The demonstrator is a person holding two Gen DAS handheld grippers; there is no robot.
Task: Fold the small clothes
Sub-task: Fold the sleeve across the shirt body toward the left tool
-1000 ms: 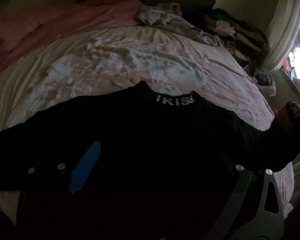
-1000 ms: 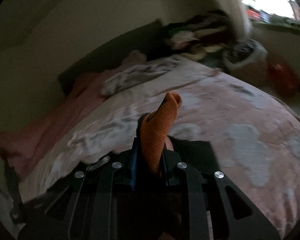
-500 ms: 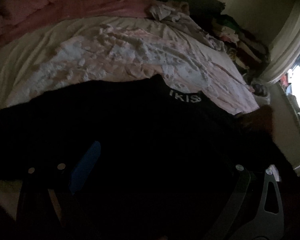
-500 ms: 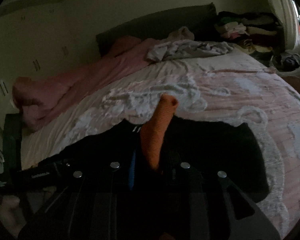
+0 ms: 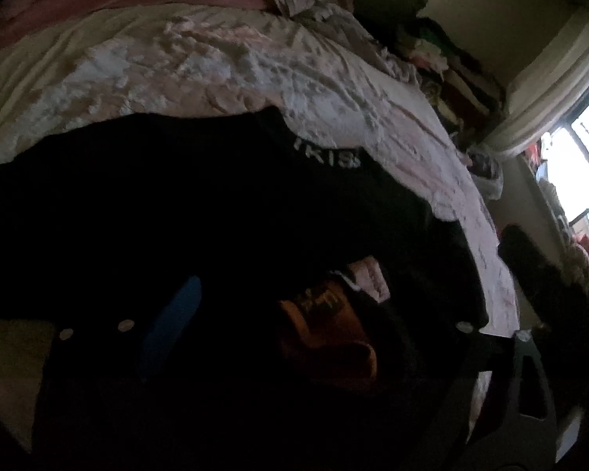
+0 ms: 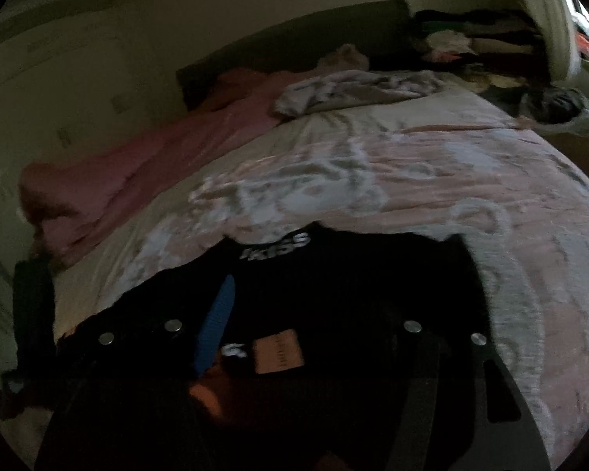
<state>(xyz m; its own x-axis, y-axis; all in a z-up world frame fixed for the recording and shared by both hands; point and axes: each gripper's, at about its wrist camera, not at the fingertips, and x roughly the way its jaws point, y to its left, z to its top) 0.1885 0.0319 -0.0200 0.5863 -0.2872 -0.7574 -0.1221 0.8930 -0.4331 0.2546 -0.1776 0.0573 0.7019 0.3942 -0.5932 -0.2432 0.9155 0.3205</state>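
A black garment [image 5: 224, 204] with white lettering at its neck lies spread on the bed near me; it also shows in the right wrist view [image 6: 353, 274]. An orange lining with a brown label [image 5: 326, 310] lies folded onto it, seen also in the right wrist view [image 6: 278, 351]. My left gripper [image 5: 306, 314] is open low over the garment, its blue pad [image 5: 176, 322] at the left. My right gripper [image 6: 314, 314] is open over the garment, blue pad [image 6: 216, 322] visible, nothing between the fingers.
The bed has a pink and white patterned cover [image 6: 412, 180]. A pink duvet [image 6: 117, 180] and a grey crumpled cloth [image 6: 353, 90] lie at the far end. A pile of clothes [image 6: 471, 43] stands at the far right by a window [image 5: 581, 157].
My right gripper, earlier shut on the orange cloth, has opened and let it go onto the black garment. It has dropped lower over the garment. The left gripper has tilted closer.
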